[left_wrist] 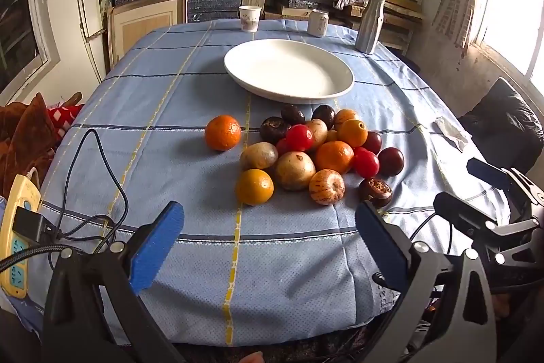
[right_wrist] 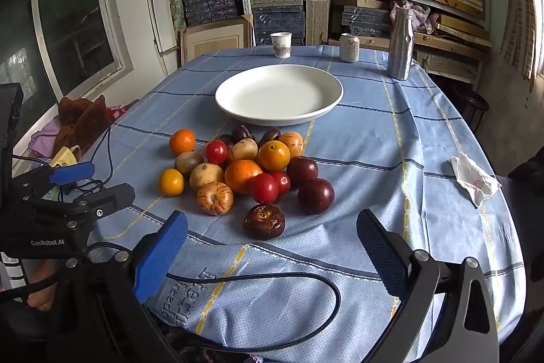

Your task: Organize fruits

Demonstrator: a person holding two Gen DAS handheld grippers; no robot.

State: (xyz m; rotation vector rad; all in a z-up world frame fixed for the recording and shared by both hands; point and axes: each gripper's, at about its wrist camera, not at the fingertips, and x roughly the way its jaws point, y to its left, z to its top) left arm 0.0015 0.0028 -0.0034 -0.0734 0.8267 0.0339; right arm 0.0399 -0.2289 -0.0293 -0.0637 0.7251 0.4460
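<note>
A pile of several fruits (left_wrist: 316, 152) lies on the blue tablecloth: oranges, red tomatoes, dark plums, tan and striped round fruits. One orange (left_wrist: 222, 132) sits apart to the left. An empty white plate (left_wrist: 289, 70) stands behind the pile. My left gripper (left_wrist: 268, 220) is open and empty, near the table's front edge, short of the pile. My right gripper (right_wrist: 272, 233) is open and empty, just in front of a dark brown fruit (right_wrist: 264, 221). The pile (right_wrist: 244, 169) and the plate (right_wrist: 278, 94) also show in the right wrist view.
A paper cup (left_wrist: 250, 18), a can (left_wrist: 318, 22) and a metal bottle (left_wrist: 370, 26) stand at the table's far edge. A crumpled tissue (right_wrist: 474, 179) lies right. A power strip (left_wrist: 15, 227) with cables sits at the left edge. Shelves of boxes stand behind.
</note>
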